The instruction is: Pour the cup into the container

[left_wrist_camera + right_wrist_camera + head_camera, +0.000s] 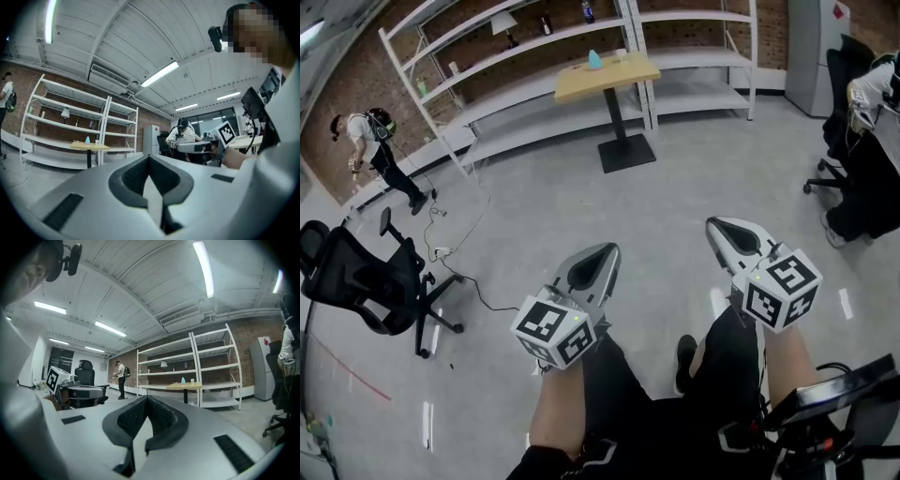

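I am holding my left gripper (602, 255) and my right gripper (722, 230) low over my thighs. Both pairs of fingers (133, 176) are pressing together with nothing between them. The small white cup (622, 54) is standing well apart from me, near the far edge of the wooden surface (600, 82), with a blue object (594, 59) just beside it. Both are showing too small for me to tell what is in them. Bare grey floor (675, 197) is lying open between me and that surface. White shelving (703, 54) is running close behind it. A black office chair (366, 281) is crowding the left side, and a seated person (872, 169) is getting cut off at the right edge.
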